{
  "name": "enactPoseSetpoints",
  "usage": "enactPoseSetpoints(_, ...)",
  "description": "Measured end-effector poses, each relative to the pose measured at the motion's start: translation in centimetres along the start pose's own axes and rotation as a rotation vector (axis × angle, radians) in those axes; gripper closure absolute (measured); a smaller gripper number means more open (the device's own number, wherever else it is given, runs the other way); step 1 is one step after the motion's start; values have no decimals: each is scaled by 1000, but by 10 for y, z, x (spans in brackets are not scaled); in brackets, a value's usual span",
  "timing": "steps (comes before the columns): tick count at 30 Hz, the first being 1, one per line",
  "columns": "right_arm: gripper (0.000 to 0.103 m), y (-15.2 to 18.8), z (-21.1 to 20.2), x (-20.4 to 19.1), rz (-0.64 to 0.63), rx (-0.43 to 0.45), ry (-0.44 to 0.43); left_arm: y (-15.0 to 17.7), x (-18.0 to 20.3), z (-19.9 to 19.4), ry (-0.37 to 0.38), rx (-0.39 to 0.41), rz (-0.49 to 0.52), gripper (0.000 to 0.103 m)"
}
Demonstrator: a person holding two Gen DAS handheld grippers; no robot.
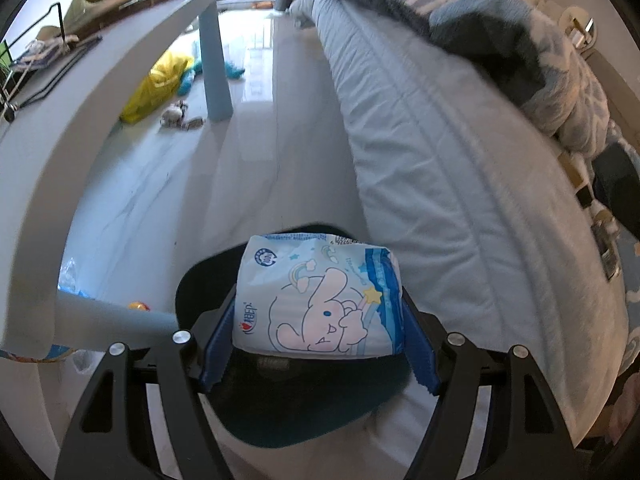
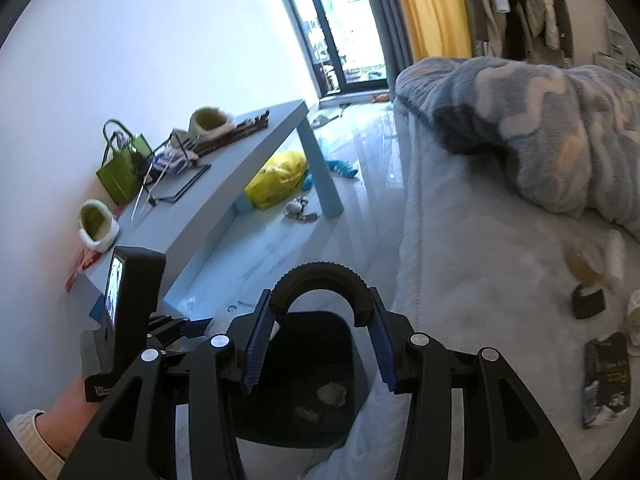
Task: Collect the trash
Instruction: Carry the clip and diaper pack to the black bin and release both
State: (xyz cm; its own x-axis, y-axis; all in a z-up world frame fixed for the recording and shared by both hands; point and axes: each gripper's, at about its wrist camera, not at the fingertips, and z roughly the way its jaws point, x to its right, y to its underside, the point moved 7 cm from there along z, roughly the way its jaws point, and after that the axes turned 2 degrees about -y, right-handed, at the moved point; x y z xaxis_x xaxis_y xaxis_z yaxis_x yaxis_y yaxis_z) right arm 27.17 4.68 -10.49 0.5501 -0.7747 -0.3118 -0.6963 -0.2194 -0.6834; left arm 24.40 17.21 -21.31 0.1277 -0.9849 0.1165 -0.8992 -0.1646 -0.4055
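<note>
Tissue pack (image 1: 318, 294), soft and light, sits squeezed at its sides in left tongs (image 1: 318, 344); right tongs (image 2: 320, 344) grip bin handle (image 2: 320, 280).

Glossy pale floor (image 1: 256, 92), blue table (image 2: 224, 176), bed (image 1: 460, 200), bright window (image 2: 340, 20).

**Floor, table and bed are holding things**

The shiny pale floor (image 2: 360, 184) is carrying a yellow plastic bag (image 2: 280, 178) and a dark round bin (image 2: 320, 380). The long grey table (image 2: 224, 184) is holding a green paper bag (image 2: 120, 168). The soft pale bed (image 2: 480, 260) is carrying a fluffy blue blanket (image 2: 540, 128).
</note>
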Motion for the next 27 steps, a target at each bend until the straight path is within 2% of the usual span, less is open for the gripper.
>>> enactPoseSetpoints(8,56,11,41,-19,-20,-104,-6,22,-29,15,21,-115,-32,25)
enactPoseSetpoints(11,56,16,52,-25,-25,-133,-9,26,-36,14,43,-126,-39,17)
enactPoseSetpoints(14,56,20,66,-30,-32,-159,-5,27,-42,10,42,-120,-32,15)
enactPoseSetpoints(19,56,28,85,-36,-44,-203,3,24,-56,-3,48,-78,-50,15)
enactPoseSetpoints(27,56,39,117,-46,-57,-258,22,2,-71,-48,59,89,-50,20)
